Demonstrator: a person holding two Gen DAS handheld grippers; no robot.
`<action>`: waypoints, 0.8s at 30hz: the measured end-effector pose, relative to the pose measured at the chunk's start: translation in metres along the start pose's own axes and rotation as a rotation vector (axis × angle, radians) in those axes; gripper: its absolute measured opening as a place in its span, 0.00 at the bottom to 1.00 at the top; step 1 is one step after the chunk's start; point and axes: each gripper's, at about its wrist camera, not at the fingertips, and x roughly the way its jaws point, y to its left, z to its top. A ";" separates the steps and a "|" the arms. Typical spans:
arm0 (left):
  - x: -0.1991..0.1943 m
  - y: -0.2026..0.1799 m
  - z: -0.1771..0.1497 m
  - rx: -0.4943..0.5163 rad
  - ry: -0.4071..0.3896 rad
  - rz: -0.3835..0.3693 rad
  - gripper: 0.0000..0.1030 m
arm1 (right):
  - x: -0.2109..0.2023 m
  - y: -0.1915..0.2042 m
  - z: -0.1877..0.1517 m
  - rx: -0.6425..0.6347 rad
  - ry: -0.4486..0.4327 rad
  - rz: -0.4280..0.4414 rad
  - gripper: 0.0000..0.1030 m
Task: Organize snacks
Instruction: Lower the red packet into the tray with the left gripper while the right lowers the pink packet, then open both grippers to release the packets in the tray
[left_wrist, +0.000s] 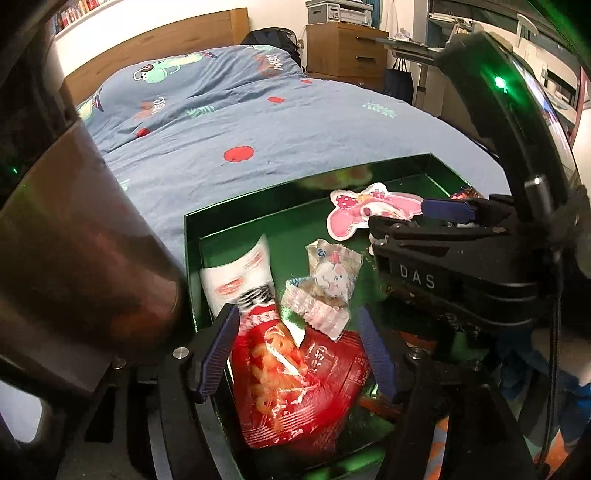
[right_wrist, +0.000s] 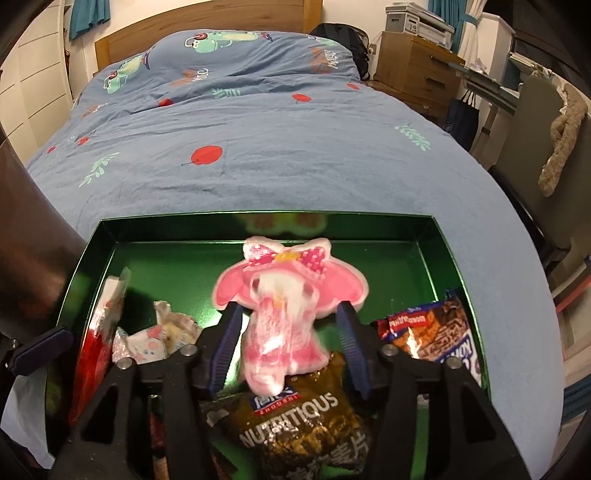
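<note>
A shiny green box (left_wrist: 192, 236) lies on the bed with several snacks in it. My left gripper (left_wrist: 295, 350) stands open over its near left corner. A red and white snack bag (left_wrist: 288, 373), blurred, is between the fingers with nothing visibly pressing on it. A clear packet with a cartoon mouse (left_wrist: 328, 284) lies just beyond. My right gripper (right_wrist: 290, 343) is open wide. A pink character-shaped packet (right_wrist: 284, 321), blurred, sits between its fingers with gaps on both sides, above a brown "NUTRITIOUS" bag (right_wrist: 303, 417). Another brown and blue bag (right_wrist: 436, 332) leans in the box's right corner (right_wrist: 443, 258).
The box rests near the foot of a bed with a blue patterned duvet (right_wrist: 258, 129) and wooden headboard (right_wrist: 207, 26). A wooden dresser with a printer (right_wrist: 417, 55) and a desk stand at the right. A dark brown shape (left_wrist: 74, 258) fills the left wrist view's left side.
</note>
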 end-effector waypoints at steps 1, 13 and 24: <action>-0.002 0.000 0.000 0.001 -0.004 -0.002 0.59 | -0.002 0.001 0.000 0.001 -0.001 0.001 1.00; -0.064 -0.005 -0.018 0.012 -0.069 -0.048 0.62 | -0.059 0.001 -0.006 0.013 -0.056 -0.030 1.00; -0.106 0.017 -0.049 -0.017 -0.081 -0.035 0.62 | -0.115 0.003 -0.035 0.049 -0.084 -0.058 1.00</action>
